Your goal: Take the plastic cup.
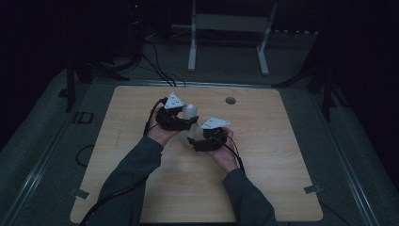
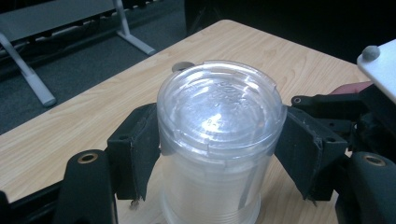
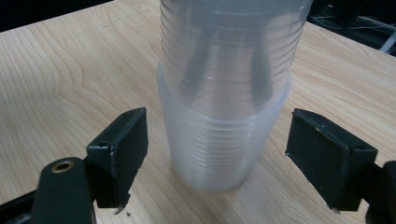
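Note:
A stack of clear plastic cups [image 1: 190,112] stands upside down near the middle of the wooden table [image 1: 263,179]. My left gripper [image 1: 187,120] is shut on the top cup [image 2: 219,116], with both black pads pressed against its sides just under the upturned base. My right gripper [image 1: 192,141] sits lower, open around the bottom part of the stack [image 3: 224,140]. There is a gap between each of its pads [image 3: 123,149] and the ribbed cup walls. The right gripper's grey plate [image 2: 380,65] shows at the edge of the left gripper view.
A round hole [image 1: 230,100] is cut in the table behind the stack. A white metal frame [image 1: 230,26] and cables [image 1: 157,66] lie on the floor beyond the far edge. The room around the table is dark.

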